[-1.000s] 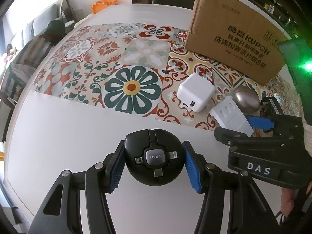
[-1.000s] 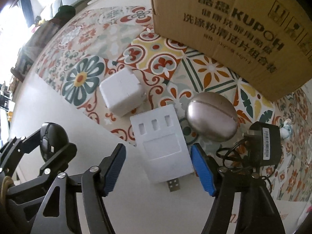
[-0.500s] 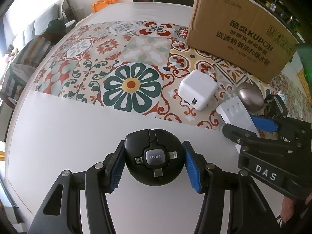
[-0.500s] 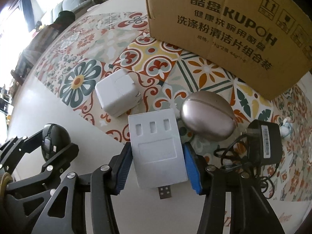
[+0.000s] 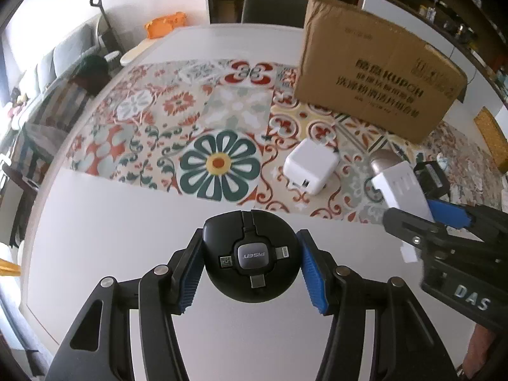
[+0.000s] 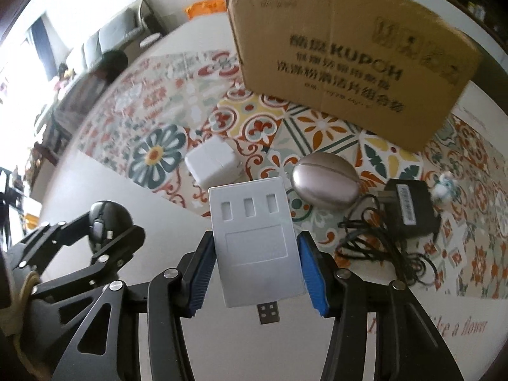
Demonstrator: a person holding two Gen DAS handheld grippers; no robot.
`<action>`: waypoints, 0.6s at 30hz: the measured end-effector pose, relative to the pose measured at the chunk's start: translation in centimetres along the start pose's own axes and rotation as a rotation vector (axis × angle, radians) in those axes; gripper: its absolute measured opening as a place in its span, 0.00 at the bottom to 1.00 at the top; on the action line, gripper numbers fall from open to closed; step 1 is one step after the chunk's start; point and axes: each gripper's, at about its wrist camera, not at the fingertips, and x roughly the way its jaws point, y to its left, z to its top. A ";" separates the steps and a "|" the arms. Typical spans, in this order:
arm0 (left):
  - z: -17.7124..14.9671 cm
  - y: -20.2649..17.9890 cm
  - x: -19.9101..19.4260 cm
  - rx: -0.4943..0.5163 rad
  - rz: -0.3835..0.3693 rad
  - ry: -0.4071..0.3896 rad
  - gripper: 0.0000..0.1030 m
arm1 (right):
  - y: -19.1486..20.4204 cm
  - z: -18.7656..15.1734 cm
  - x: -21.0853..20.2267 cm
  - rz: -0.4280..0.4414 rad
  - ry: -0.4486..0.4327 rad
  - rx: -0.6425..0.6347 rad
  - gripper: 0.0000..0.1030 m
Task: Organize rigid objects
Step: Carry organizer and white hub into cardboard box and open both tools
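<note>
We've got the left tool (image 5: 250,268) clamped on the round black cable hub (image 5: 250,258) above the white counter (image 5: 111,222). Our right tool (image 6: 255,268) grips the white USB adapter (image 6: 255,247), raised before the cardboard box (image 6: 349,57).

Daylight floods in from a blown-out window (image 6: 19,50) at the left, giving soft shadows. Fisheye curvature bends the table (image 5: 95,222) edges and darkens the corners. The cardboard box (image 6: 349,63) lettering is motion-blurred.
</note>
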 end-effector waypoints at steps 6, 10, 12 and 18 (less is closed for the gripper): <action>1.5 -1.4 -2.3 0.046 -0.032 -0.058 0.54 | -0.3 0.0 -3.7 -0.034 -0.086 0.038 0.50; 3.0 -2.6 -3.9 0.079 -0.055 -0.103 0.54 | -0.8 0.3 -6.2 -0.064 -0.148 0.053 0.50; 3.9 -3.3 -4.7 0.096 -0.069 -0.127 0.54 | -1.3 0.5 -7.4 -0.071 -0.176 0.071 0.51; 6.2 -5.3 -7.0 0.146 -0.106 -0.198 0.54 | -2.9 1.4 -10.5 -0.086 -0.249 0.136 0.51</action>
